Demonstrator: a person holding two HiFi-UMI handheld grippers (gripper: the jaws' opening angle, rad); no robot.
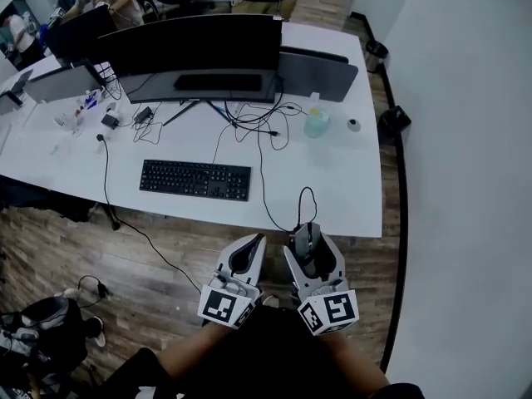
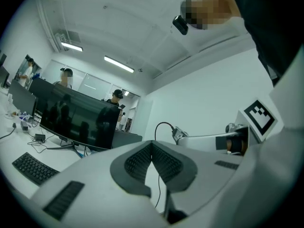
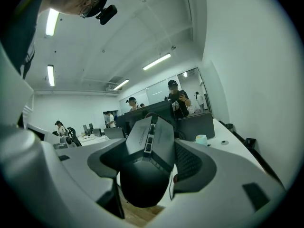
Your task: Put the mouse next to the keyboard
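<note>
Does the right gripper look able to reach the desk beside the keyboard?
Probably yes: the right gripper, shut on the mouse, hangs at the near edge of the desk, and only a cable crosses the bare patch beside the keyboard.
</note>
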